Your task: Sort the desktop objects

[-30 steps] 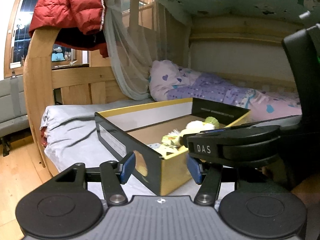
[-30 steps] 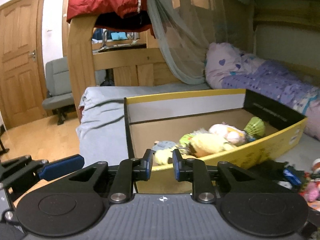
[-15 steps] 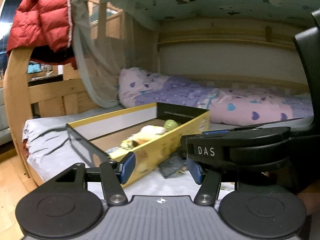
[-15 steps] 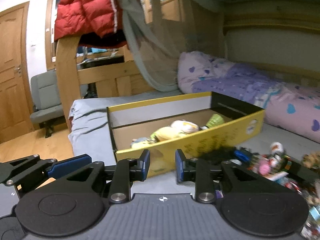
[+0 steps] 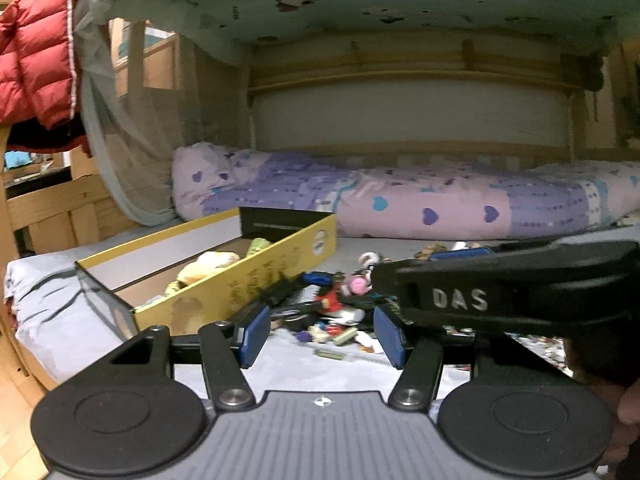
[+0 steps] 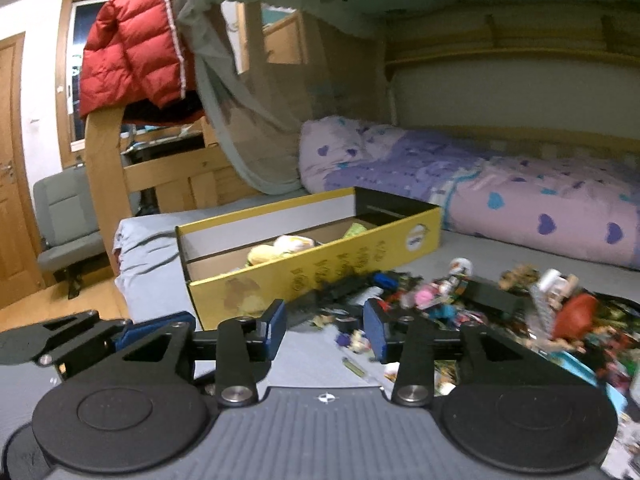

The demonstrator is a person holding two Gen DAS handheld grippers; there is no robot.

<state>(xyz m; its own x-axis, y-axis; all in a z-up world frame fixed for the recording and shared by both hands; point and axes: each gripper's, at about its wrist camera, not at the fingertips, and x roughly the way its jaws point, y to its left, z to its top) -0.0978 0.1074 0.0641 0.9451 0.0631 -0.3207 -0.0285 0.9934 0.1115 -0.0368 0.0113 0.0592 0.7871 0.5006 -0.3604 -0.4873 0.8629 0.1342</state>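
A yellow cardboard box [image 5: 280,276] [image 6: 340,268] lies open on the grey bed sheet, with plush toys [image 5: 212,264] [image 6: 280,248] inside it. To its right spreads a heap of small toys [image 5: 340,312] [image 6: 460,304]. My left gripper [image 5: 320,336] is open and empty, hovering short of the heap. In the right wrist view my right gripper [image 6: 326,330] points at the heap's left end; its jaws are opening with nothing between them. The right gripper's black body [image 5: 500,296] fills the right of the left wrist view.
A purple heart-print quilt [image 6: 520,200] and pillow [image 5: 200,176] lie along the back wall under the upper bunk. A red jacket [image 6: 132,52] hangs on the wooden bed frame [image 6: 104,184] at left, beside a mosquito net [image 6: 248,128]. A grey seat [image 6: 64,220] and door stand beyond.
Both views have swung right, from the box to the toy heap on the sheet. The right gripper's jaws have widened from a narrow gap. The left gripper's gap looks the same.
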